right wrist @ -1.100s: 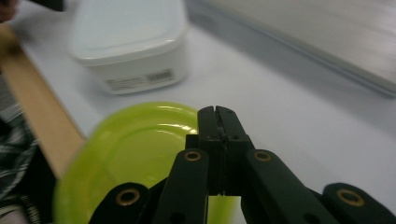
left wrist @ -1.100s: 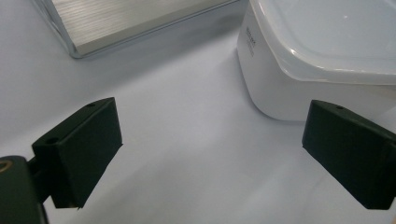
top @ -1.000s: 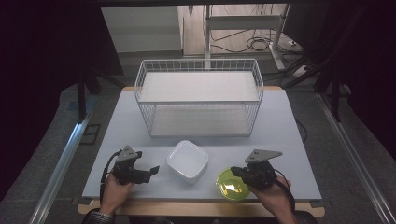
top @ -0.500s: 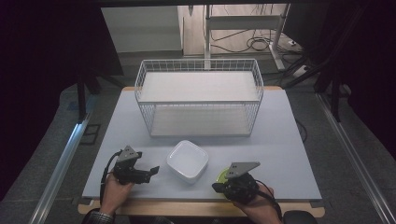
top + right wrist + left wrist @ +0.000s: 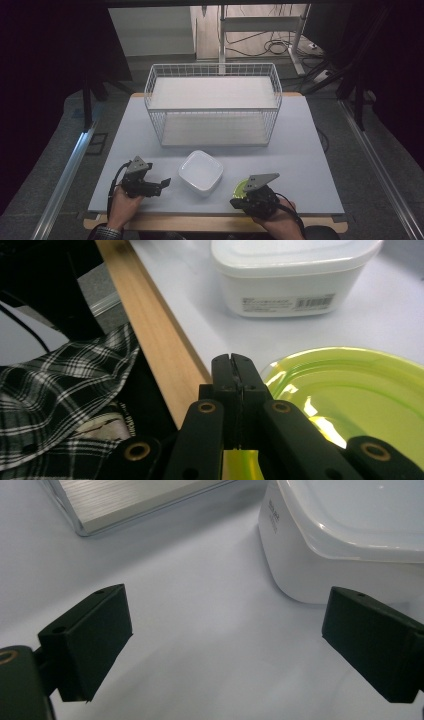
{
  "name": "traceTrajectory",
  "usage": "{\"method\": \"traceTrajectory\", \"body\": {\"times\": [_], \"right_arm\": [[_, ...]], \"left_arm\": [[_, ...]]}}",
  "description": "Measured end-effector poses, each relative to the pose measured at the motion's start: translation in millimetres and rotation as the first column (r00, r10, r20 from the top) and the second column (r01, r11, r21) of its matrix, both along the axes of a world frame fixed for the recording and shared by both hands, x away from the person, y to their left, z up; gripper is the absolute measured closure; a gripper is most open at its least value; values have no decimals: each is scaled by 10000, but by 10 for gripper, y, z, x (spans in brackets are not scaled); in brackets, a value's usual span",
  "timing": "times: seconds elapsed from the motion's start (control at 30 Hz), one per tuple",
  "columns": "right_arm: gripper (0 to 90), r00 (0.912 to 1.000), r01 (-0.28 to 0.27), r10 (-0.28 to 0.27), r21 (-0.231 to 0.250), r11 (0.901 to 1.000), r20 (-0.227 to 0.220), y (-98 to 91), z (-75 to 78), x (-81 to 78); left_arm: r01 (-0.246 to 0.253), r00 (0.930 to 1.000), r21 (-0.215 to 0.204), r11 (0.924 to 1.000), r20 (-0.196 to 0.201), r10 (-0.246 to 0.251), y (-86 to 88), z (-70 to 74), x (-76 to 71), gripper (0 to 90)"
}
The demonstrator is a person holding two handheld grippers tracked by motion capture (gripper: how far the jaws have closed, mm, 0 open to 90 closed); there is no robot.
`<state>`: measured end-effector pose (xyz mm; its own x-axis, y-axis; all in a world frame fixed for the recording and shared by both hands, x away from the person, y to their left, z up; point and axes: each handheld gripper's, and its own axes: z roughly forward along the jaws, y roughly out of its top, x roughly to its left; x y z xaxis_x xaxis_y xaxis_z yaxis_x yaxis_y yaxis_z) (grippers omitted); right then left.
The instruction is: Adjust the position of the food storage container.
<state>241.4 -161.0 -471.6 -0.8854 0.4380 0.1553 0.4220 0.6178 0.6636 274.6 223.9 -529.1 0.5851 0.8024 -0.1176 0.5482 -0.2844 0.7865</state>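
One green plate (image 5: 350, 400) rim sits pinched between the right tongs (image 5: 235, 365).

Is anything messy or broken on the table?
Nothing looks spilled or broken. The white container sits flat, the wire basket stands upright, and the right gripper is shut on the rim of the green plate near the table's front edge.

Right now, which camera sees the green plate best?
The right gripper view: the green plate shows big and close, with the right gripper shut on its rim. In the high view, that gripper mostly covers it. The left gripper view faces the white container.
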Motion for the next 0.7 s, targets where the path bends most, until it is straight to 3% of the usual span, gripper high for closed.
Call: {"method": "traceTrajectory", "body": {"times": [0.27, 0.4, 0.7], "right_arm": [[900, 10000, 16, -15, -276, 9996, 27, -26, -2, 2], [900, 9990, 439, -432, -597, 9973, 138, -145, -17, 73], [900, 9914, 1305, -1296, -568, 9898, 203, -418, -6, 227]], "left_arm": [[19, 10000, 46, 10000, -14, -19, -7, -1, -2, 54], [16, 10000, 40, 10000, -23, -16, -11, -1, -2, 55], [-9, 10000, -47, 10000, -87, 8, -11, -1, 1, 54]]}}
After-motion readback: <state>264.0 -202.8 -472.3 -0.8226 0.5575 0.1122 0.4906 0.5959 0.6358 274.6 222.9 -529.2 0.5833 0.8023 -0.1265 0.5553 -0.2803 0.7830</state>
